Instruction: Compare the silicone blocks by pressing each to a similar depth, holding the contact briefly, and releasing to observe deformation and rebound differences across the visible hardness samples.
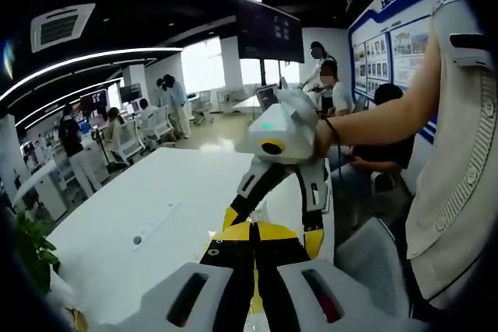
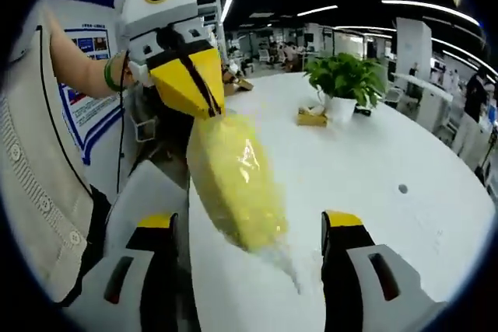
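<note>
A yellow silicone block (image 2: 233,176) wrapped in clear plastic hangs over the white table (image 2: 405,161). In the right gripper view my left gripper (image 2: 208,110) comes down from the upper left, its yellow jaws shut on the block's top end. My right gripper (image 2: 249,223) stands open, with the block's lower end between its two fingers and touching neither. In the left gripper view my left gripper (image 1: 254,235) shows its jaws pressed together. The right gripper (image 1: 272,229), held by a hand, points down towards it with its jaws spread. The block itself is hidden there.
A potted plant (image 2: 342,75) and a small yellowish box (image 2: 315,117) stand on the far part of the table. A grey chair (image 1: 373,258) sits at the table's edge beside the person's body (image 1: 459,153). Several people stand and sit in the office behind.
</note>
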